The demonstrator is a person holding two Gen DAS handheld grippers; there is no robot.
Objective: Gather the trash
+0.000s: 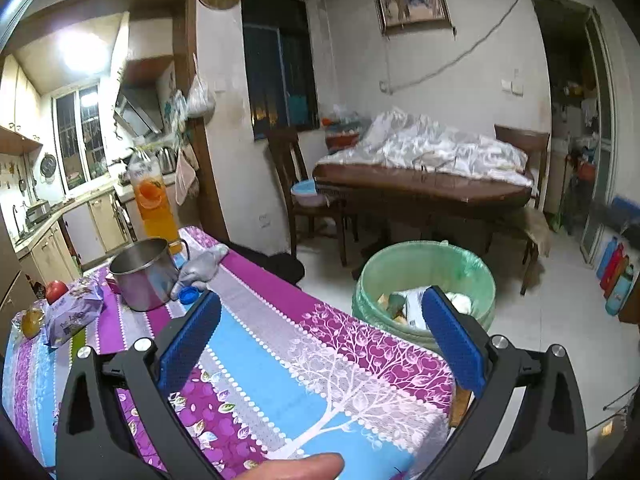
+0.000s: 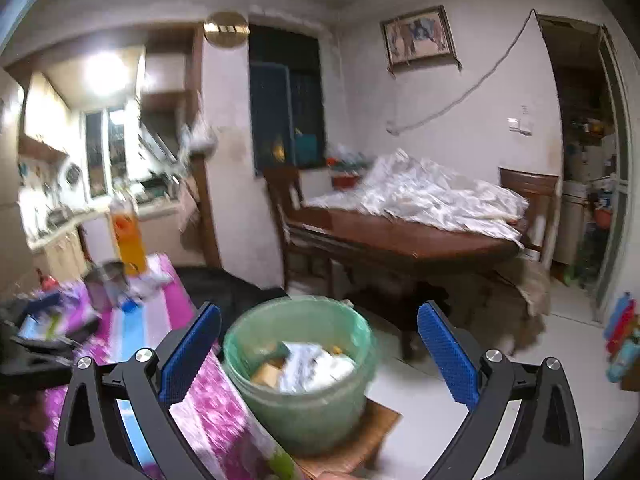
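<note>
The left gripper is wide open and holds nothing. Its blue pads sit above the cloth, which is purple, blue and white with tree shapes. A fingertip shows at the bottom edge of the left view.

The right gripper is wide open too, with nothing between its pads. It hangs over the bin, which looks blurry in that view. The bin stands on the floor just beside the table corner, on something flat and brown.

The bin has a green bag in it. Inside lies trash — white wrappers and some yellow-brown bits. In the left view the bin shows past the right pad.

Farther back on the cloth sit more things. A blue cap lies next to a steel pot, just touching or nearly so. A gray rag lies beside the pot. Behind the pot stands a tall juice bottle with orange drink. At the left edge are a purple snack pack, a red fruit and a yellow thing in a clear wrap.

Across the room stands a brown table with a crumpled white sheet on top — chairs around it. A chair holds a blue bowl. On the far wall hangs a picture. The kitchen is at the far left, with a bright lamp.
</note>
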